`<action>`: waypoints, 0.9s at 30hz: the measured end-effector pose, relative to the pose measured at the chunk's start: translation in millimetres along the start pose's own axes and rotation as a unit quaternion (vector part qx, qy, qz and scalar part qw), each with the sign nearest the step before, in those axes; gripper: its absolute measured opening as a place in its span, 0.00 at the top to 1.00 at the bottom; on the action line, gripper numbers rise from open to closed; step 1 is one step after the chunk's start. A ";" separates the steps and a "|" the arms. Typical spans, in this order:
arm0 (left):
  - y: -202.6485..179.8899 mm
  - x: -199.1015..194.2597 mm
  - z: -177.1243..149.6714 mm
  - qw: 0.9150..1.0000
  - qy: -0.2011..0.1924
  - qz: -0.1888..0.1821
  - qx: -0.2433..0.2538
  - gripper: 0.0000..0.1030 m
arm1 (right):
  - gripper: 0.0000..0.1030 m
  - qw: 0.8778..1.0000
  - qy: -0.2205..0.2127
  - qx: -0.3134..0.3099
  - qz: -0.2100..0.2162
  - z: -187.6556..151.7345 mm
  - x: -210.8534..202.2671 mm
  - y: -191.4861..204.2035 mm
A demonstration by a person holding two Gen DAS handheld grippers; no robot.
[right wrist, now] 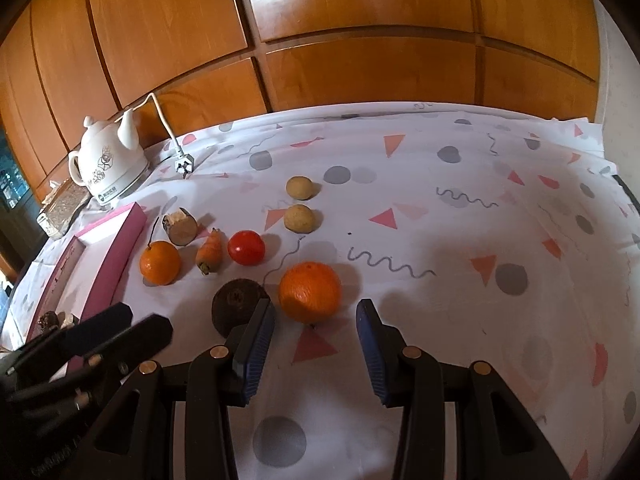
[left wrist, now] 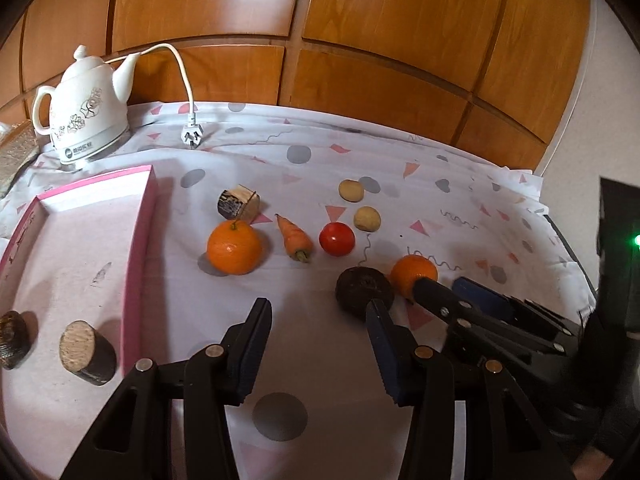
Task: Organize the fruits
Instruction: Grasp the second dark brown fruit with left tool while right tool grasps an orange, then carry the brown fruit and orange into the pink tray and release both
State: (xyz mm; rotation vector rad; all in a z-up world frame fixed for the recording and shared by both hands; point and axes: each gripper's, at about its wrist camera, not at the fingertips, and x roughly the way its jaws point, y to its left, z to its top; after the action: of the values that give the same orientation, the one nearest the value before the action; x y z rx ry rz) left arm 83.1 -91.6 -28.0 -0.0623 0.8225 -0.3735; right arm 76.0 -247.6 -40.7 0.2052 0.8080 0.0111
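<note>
The right gripper (right wrist: 316, 322) stands partly open with nothing between its jaws, the big orange (right wrist: 310, 291) just beyond its fingertips near the table's front edge. The left gripper (left wrist: 320, 320) is likewise partly open and empty, aimed at bare cloth. The orange looks firm, round and fairly heavy, with a dimpled peel that should grip well; I would take it across its widest middle, since it may roll. A dark round fruit (right wrist: 239, 306) lies right beside it, against the right gripper's left finger, and could be nudged. Farther back lie a tomato (right wrist: 246, 247), carrot (right wrist: 210, 255), smaller orange (right wrist: 160, 262) and two potatoes (right wrist: 299, 218). The pink tray (left wrist: 138, 264) waits at the left edge.
</note>
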 end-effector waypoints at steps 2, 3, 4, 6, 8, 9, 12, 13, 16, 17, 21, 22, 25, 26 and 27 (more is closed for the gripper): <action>-0.3 3.0 -0.4 1.000 0.002 -0.002 -0.002 0.52 | 0.58 1.000 0.006 -0.001 0.007 2.7 5.0 0.0; 0.2 4.3 -0.5 1.000 0.003 -0.004 -0.003 0.52 | 0.58 1.000 0.010 -0.001 0.003 3.6 7.2 0.2; 0.4 5.3 -0.6 1.000 0.002 -0.005 -0.004 0.52 | 0.58 1.000 0.012 -0.003 0.003 4.2 9.6 0.3; 0.3 7.3 -0.9 1.000 0.002 -0.007 -0.003 0.51 | 0.58 1.000 0.017 -0.001 0.004 5.1 15.3 -1.1; 0.1 10.0 -0.4 1.000 0.002 -0.008 -0.002 0.51 | 0.58 1.000 0.016 0.001 0.009 5.0 19.2 -3.4; 0.2 11.5 -0.2 1.000 0.002 -0.010 -0.002 0.51 | 0.58 1.000 0.013 0.001 0.012 5.0 19.7 -4.0; -0.6 16.1 0.4 1.000 0.006 -0.016 -0.003 0.52 | 0.65 1.000 0.005 -0.010 0.013 4.6 16.0 -4.0; -1.8 18.0 0.8 1.000 0.007 -0.019 -0.002 0.52 | 0.65 1.000 0.002 -0.013 0.009 4.5 14.0 -5.4; -7.3 24.6 0.9 1.000 0.010 -0.024 0.000 0.52 | 0.65 1.000 -0.010 0.000 -0.010 2.0 6.9 -14.4; -9.1 27.0 1.1 1.000 0.012 -0.026 0.001 0.52 | 0.65 1.000 -0.015 0.005 -0.017 1.1 5.6 -17.7; -18.5 36.2 1.5 1.000 0.014 -0.024 0.013 0.52 | 0.65 0.999 -0.016 0.011 -0.036 -0.2 5.8 -26.8; -19.7 38.7 1.4 1.000 0.015 -0.022 0.013 0.52 | 0.65 0.999 -0.016 0.012 -0.037 0.0 6.3 -28.3; -21.5 45.4 1.2 0.999 0.021 -0.023 0.010 0.53 | 0.65 0.999 -0.015 0.012 -0.037 0.3 8.5 -30.2; -22.2 46.0 1.7 1.000 0.019 -0.023 0.011 0.53 | 0.65 0.999 -0.015 0.014 -0.036 0.5 8.7 -30.9; -23.3 46.8 2.3 1.000 0.017 -0.022 0.014 0.53 | 0.65 0.999 -0.015 0.018 -0.034 0.5 8.7 -32.3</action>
State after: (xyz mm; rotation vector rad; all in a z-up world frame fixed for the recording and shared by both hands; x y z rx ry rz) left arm 106.7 -129.8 -54.8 -0.0489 0.8508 -0.4277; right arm 80.1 -278.6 -52.6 0.2109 0.7853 -0.0698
